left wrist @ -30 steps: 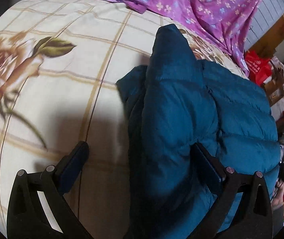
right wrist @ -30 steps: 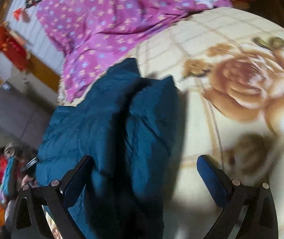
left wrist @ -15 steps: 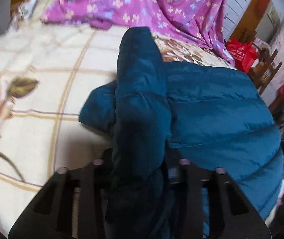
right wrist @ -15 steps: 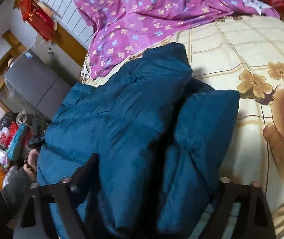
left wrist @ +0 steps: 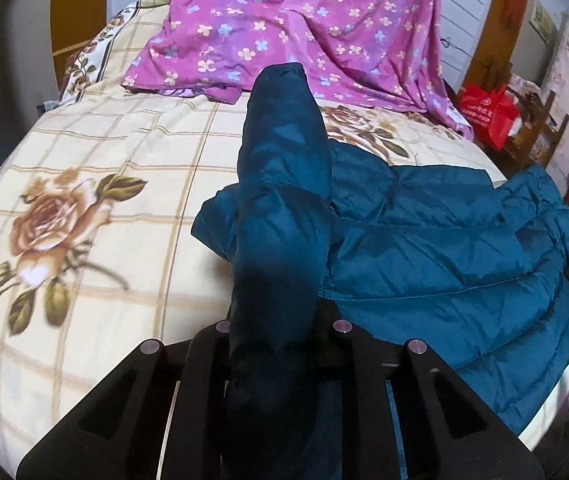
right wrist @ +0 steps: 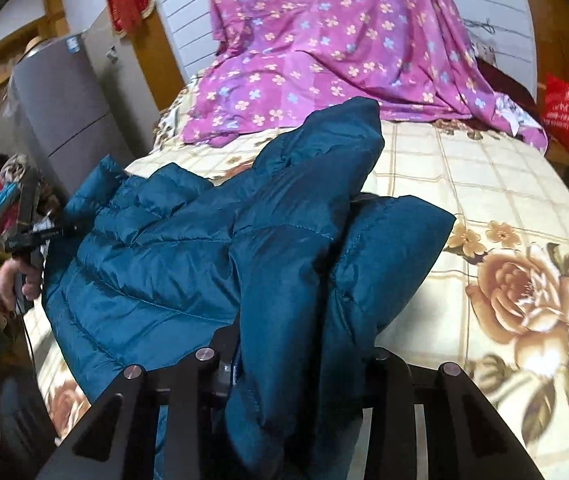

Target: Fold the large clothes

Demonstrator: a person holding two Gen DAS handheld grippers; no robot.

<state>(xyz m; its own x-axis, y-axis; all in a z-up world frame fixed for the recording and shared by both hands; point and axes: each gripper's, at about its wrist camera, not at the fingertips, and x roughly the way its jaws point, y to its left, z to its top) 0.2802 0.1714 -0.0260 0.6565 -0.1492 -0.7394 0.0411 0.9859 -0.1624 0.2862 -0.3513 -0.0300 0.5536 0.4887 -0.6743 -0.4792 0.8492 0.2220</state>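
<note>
While both cameras look down and forward over a bed, a teal quilted down jacket (left wrist: 424, 264) lies across the cream bedsheet (left wrist: 96, 152), which is printed with a tan grid and large brown roses. The left gripper (left wrist: 280, 336) is clamped on a fold of the jacket: a padded sleeve section rises out from between its black fingers and stands up toward the far side of the bed, while the body of the jacket spreads away to the right in that view, reaching the bed's right edge. The right gripper (right wrist: 296, 364) has a thicker bundle of the same jacket (right wrist: 188, 264) between its fingers; its jaws are closing on this bundle and the fabric fills the gap between them, bulging over both sides. From the right wrist view the jacket body extends to the left, where its hem hangs at the bed's edge. A hand (right wrist: 16, 276) holding a black handle is visible at that left edge, just beside the jacket. At the far side of the bed a purple floral cloth (left wrist: 304, 28) is draped from the wall down onto the sheet, apart from the jacket body. A red bag (left wrist: 488, 116) stands beyond the bed's far right corner.
</note>
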